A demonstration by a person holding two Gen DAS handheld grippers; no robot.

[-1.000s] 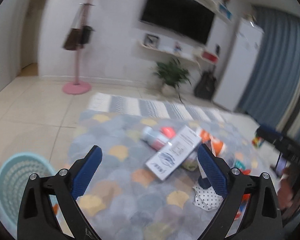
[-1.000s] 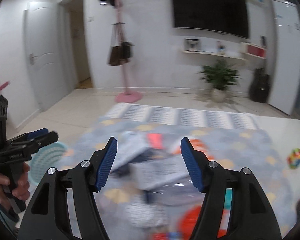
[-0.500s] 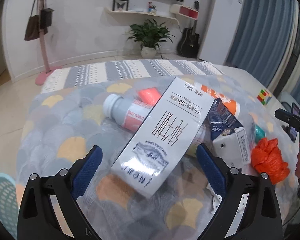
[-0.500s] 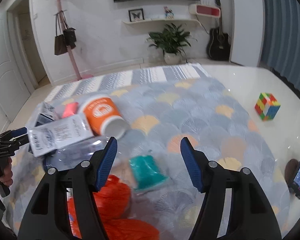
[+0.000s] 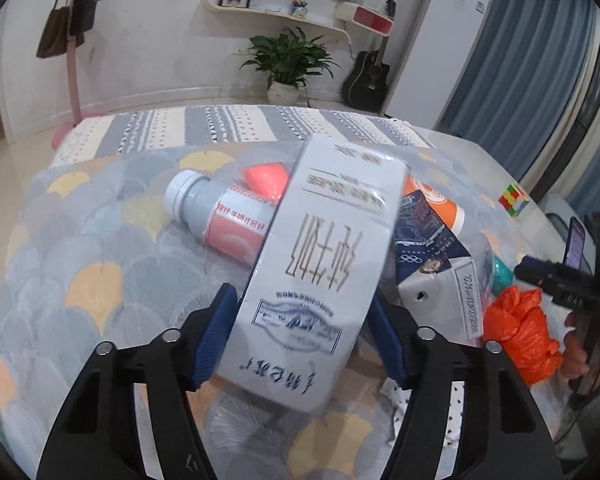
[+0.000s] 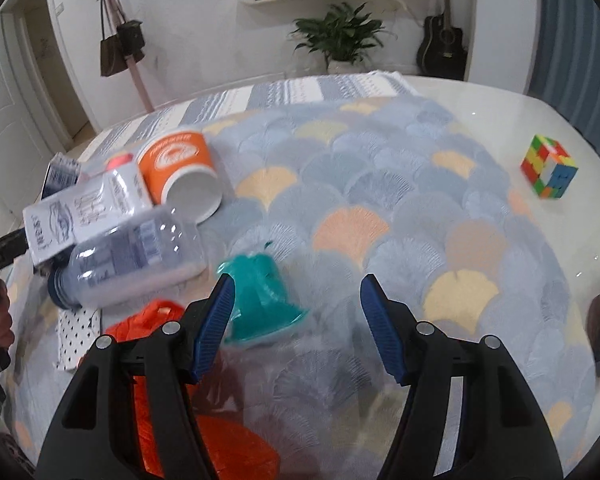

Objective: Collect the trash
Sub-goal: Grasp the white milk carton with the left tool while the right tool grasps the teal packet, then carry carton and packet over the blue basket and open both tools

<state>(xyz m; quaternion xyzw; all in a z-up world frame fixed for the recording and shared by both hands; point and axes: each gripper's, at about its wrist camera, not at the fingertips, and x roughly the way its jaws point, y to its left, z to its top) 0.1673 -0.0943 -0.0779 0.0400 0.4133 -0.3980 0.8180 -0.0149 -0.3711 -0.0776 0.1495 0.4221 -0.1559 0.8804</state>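
Note:
My left gripper [image 5: 300, 332] has its blue pads against both sides of a long white box [image 5: 320, 276] with printed text, which tilts up off the patterned rug. The box also shows in the right wrist view [image 6: 80, 208]. Around it lie a grey bottle with a pink label [image 5: 220, 216], an orange paper cup [image 6: 180, 168], a dark blue and white carton [image 5: 436, 264], a clear plastic bottle [image 6: 132, 256], an orange plastic bag [image 5: 520, 332] and a teal wrapper [image 6: 260, 300]. My right gripper [image 6: 296, 320] is open and empty, just above the teal wrapper.
A Rubik's cube [image 6: 548, 166] sits on the white floor right of the rug. A polka-dot paper [image 6: 78, 332] lies by the orange bag. A potted plant [image 5: 288, 64], a guitar [image 5: 366, 80] and a coat stand [image 5: 74, 60] stand at the far wall.
My left gripper moved forward and closed its pads onto the white box, which now tilts up. My right gripper dropped lower toward the teal wrapper.

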